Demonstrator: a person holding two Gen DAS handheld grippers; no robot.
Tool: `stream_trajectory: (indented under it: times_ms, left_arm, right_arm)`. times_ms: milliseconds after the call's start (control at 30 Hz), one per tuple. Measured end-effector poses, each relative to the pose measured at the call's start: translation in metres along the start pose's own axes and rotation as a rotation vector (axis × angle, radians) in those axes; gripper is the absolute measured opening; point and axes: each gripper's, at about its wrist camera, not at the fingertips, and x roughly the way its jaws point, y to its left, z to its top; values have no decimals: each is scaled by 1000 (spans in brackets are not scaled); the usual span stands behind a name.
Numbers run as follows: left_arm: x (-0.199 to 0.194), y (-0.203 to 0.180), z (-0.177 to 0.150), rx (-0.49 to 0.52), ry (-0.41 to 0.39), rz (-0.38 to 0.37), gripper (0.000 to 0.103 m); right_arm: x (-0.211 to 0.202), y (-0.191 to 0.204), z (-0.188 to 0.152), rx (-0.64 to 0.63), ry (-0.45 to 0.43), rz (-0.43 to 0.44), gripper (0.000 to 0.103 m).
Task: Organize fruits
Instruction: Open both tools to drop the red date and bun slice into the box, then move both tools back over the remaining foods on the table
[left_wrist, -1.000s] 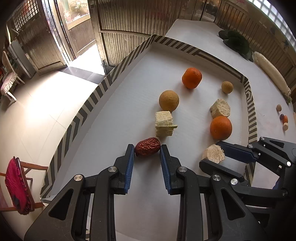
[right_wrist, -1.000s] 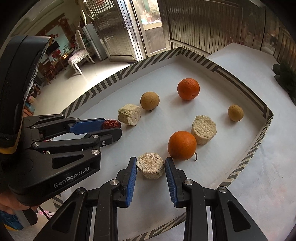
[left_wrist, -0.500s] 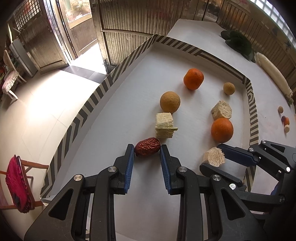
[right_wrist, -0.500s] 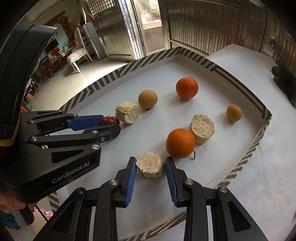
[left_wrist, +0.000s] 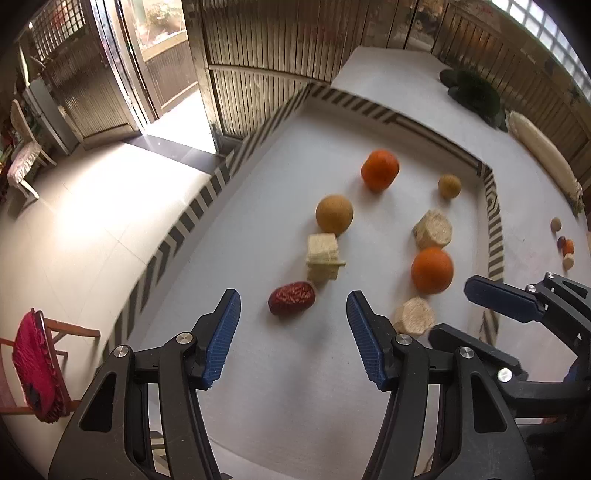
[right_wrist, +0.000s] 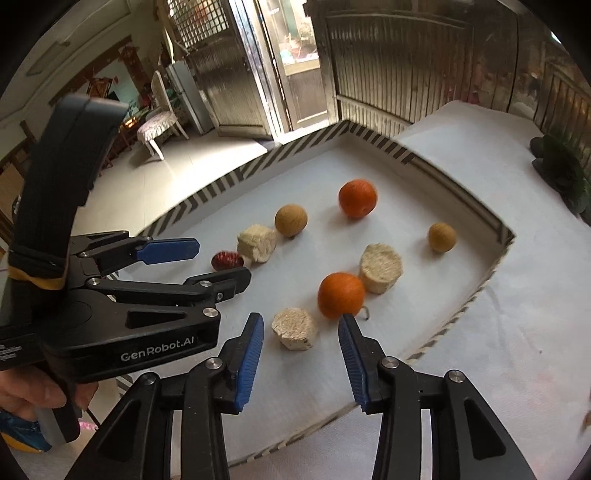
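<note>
Fruits lie scattered on the white bed of a tray with a striped rim (left_wrist: 207, 192). From the left wrist, the left gripper (left_wrist: 293, 332) has just been opening; its jaws stand well apart, and the red date (left_wrist: 291, 298) rests free on the tray just ahead of them. From the right wrist, the right gripper (right_wrist: 301, 349) has also just been opening, and the pale cut chunk (right_wrist: 294, 328) sits between its jaws, untouched, just beside an orange (right_wrist: 340, 294).
</note>
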Motion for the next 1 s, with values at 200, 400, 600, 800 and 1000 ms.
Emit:
stream_trajectory:
  times_ms: [200, 400, 600, 800, 1000]
  left_arm:
    - [-12, -9, 8, 6, -41, 0, 60]
    - [-17, -31, 15, 38, -64, -8, 60]
    - [-15, -56, 21, 81, -67, -21, 60]
    - [-11, -86, 27, 135, -63, -44, 60]
    - [-7, -124, 28, 197, -53, -78, 60]
  right_arm:
    - [-19, -15, 1, 38, -49, -41, 44]
    - [-31, -30, -5, 83, -69, -83, 45]
    - [-39, -51, -13, 134, -80, -119, 46]
    - [-52, -77, -33, 202, -77, -155, 46]
    - [-65, -102, -53, 265, -74, -192, 46]
